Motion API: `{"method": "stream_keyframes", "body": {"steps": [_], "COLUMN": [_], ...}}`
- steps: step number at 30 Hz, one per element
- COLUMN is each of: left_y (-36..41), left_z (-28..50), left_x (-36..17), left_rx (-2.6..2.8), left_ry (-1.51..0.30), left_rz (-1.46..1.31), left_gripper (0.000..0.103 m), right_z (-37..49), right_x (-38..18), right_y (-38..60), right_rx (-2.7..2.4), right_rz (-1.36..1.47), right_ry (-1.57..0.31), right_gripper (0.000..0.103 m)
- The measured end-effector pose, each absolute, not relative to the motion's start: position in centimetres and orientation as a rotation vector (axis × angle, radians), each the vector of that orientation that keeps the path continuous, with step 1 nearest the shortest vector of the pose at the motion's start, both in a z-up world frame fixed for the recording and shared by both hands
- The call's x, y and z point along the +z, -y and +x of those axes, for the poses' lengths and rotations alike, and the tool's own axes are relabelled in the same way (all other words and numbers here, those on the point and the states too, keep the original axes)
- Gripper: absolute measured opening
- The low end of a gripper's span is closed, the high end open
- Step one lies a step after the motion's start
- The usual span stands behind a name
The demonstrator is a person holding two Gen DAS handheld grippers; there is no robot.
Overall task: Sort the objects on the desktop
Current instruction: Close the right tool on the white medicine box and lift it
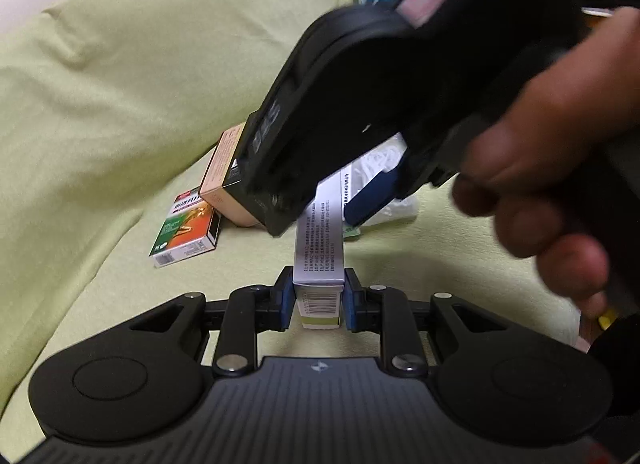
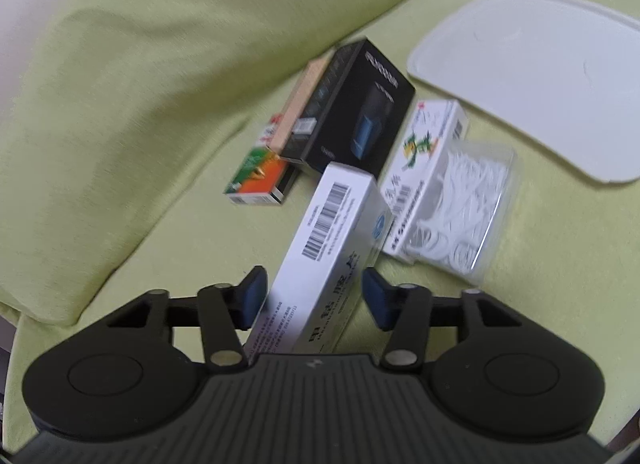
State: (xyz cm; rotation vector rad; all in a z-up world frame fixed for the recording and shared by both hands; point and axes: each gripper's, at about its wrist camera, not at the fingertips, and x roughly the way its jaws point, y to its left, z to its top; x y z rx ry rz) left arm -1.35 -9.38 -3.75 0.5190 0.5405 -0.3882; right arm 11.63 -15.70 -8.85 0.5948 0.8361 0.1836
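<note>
**A:** ok so left wrist view first. The left gripper (image 1: 319, 300) has its blue pads clamped on the near end of a long white box (image 1: 319, 260), barcode end facing the camera, printed side up. The box runs away from the camera over the green cloth (image 1: 120, 104). The right gripper (image 1: 320, 208) comes in from the upper right, held by a hand (image 1: 560, 152), and it covers the box's far end. Can't tell from here how its fingers stand

**B:** and what's behind it?

**A:** a green and orange box (image 1: 186, 230) flat on the cloth at left, and a tan box (image 1: 224, 180) just beside it, partly hidden by the right gripper

**B:** right wrist view?

**A:** there the right gripper (image 2: 312, 300) is spread wide, and the white box (image 2: 332, 256) sits between the fingers with a gap on both sides, not gripped. Past it: a black box (image 2: 352, 112) lying against the tan box (image 2: 300, 104), the green and orange box (image 2: 260, 180) at left, a clear box of white bits (image 2: 452, 200) at right, and a white lid (image 2: 532, 80) flat on the cloth further right
</note>
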Motion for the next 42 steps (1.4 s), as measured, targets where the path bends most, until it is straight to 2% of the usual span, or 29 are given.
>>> {"method": "stream_keyframes", "body": {"steps": [5, 6, 7, 8, 9, 17, 19, 21, 31, 36, 42], "left_y": [9.5, 9.4, 9.1, 8.9, 8.6, 5.8, 5.3, 5.1, 6.9, 7.2, 8.9], "left_z": [-1.9, -2.0, -1.9, -1.7, -1.6, -0.7, -0.1, 0.4, -0.1, -0.7, -1.7], "left_x": [-3.9, -3.9, -3.8, -3.7, -3.7, -3.3, -3.4, -3.7, -5.0, -4.8, -4.6], "left_rx": [-0.419, -0.433, -0.452, -0.47, -0.479, -0.511, -0.532, -0.549, -0.579, -0.607, -0.712], "left_ry": [-0.532, -0.538, -0.552, -0.572, -0.587, -0.657, -0.691, -0.712, -0.722, -0.723, -0.701], "left_rz": [0.535, 0.52, 0.492, 0.463, 0.438, 0.325, 0.304, 0.287, 0.322, 0.309, 0.369], "left_gripper": [0.032, 0.04, 0.043, 0.046, 0.048, 0.048, 0.054, 0.055, 0.055, 0.059, 0.059], "right_z": [11.7, 11.6, 11.5, 11.6, 11.7, 11.4, 11.4, 11.6, 12.3, 11.0, 8.0], "right_x": [-9.0, -8.9, -8.9, -8.9, -8.9, -7.8, -7.8, -8.0, -8.6, -7.9, -6.5], "right_y": [15.7, 15.8, 16.0, 16.1, 16.2, 15.8, 15.4, 15.1, 14.9, 16.1, 17.8], "right_rx": [0.174, 0.179, 0.183, 0.185, 0.188, 0.238, 0.255, 0.266, 0.268, 0.277, 0.3], "right_rz": [0.588, 0.588, 0.588, 0.581, 0.577, 0.444, 0.404, 0.381, 0.378, 0.423, 0.491], "right_ry": [-0.848, -0.85, -0.849, -0.848, -0.849, -0.852, -0.864, -0.878, -0.907, -0.886, -0.856], "right_gripper": [0.041, 0.035, 0.027, 0.024, 0.024, 0.022, 0.022, 0.022, 0.023, 0.022, 0.022]}}
